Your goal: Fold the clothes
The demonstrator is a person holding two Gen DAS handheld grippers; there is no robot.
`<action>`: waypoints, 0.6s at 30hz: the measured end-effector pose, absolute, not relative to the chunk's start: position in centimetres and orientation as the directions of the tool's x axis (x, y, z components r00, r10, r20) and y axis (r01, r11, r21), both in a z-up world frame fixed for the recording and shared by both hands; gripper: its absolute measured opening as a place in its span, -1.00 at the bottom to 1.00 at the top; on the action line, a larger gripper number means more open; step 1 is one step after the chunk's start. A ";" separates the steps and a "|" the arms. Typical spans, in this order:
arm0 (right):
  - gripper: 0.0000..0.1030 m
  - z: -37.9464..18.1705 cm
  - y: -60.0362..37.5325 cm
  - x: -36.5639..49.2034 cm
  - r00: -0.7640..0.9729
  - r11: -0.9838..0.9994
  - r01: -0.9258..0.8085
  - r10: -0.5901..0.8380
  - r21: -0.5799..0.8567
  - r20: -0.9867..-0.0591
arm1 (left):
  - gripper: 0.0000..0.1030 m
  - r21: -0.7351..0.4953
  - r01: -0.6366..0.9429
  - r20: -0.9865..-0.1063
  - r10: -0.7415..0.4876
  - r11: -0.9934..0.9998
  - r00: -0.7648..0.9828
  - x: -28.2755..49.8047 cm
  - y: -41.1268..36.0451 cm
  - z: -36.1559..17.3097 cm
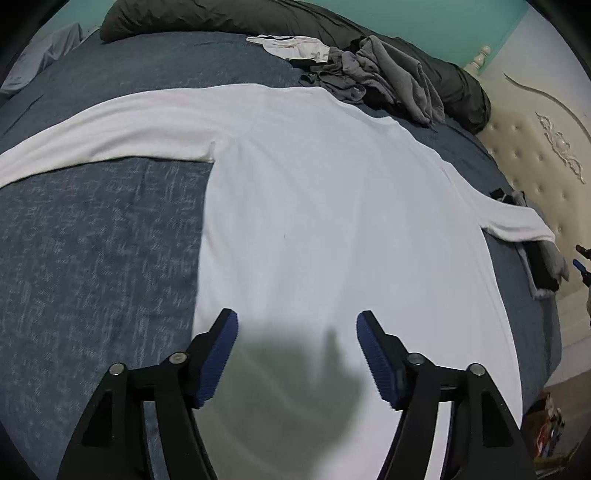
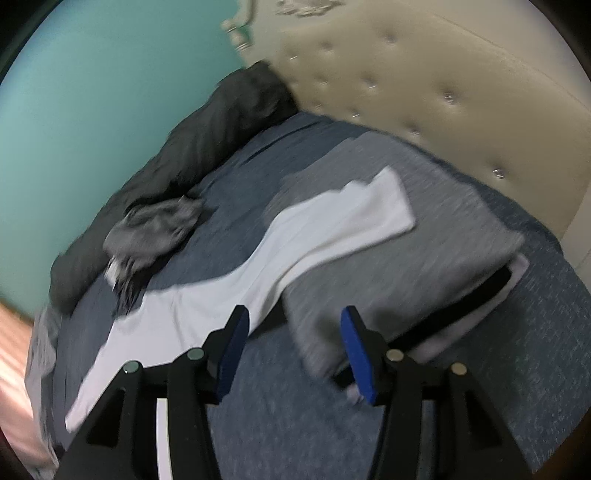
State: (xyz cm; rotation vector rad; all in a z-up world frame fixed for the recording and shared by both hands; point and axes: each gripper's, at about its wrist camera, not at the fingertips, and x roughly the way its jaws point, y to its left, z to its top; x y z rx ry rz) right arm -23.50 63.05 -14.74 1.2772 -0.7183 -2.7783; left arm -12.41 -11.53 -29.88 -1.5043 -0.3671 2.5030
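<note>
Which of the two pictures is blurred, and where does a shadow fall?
Right wrist view: motion blur smears the grey clothes and headboard. Left wrist view: mostly sharp, with fisheye bending; a dark shadow lies on the white shirt between the left gripper fingers.

A blue-grey bed cover (image 1: pixel 92 240) lies under and ahead of the gripper. A dark duvet (image 1: pixel 221 18) runs along its far edge, a cream tufted headboard (image 2: pixel 424 74) off to the right, a teal wall (image 2: pixel 110 92) behind.

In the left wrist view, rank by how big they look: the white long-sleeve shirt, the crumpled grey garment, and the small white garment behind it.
1. white long-sleeve shirt, by far the largest
2. crumpled grey garment
3. small white garment

The last two lie farther away, so their true sizes are unsure.
</note>
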 end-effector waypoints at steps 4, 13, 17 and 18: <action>0.06 -15.2 65.9 -25.6 -0.686 -0.856 -0.266 -0.155 0.443 -0.711 | 0.59 -0.310 -0.029 -0.827 0.284 -0.950 -0.485 -13.7 -10.7 -30.6; 0.17 -15.7 69.2 -29.3 -0.662 -0.856 -0.356 -0.052 0.374 -0.748 | 0.86 -0.325 -0.012 -0.806 0.283 -0.946 -0.520 -15.2 -10.2 -31.7; 0.17 -16.5 70.0 -30.7 -0.626 -0.861 -0.376 -0.037 0.343 -0.779 | 0.87 -0.308 -0.014 -0.806 0.268 -0.951 -0.528 -15.3 -9.8 -32.0; 0.17 -16.8 70.0 -31.0 -0.620 -0.862 -0.378 -0.036 0.338 -0.784 | 0.90 -0.313 -0.009 -0.805 0.270 -0.950 -0.529 -15.3 -9.8 -32.1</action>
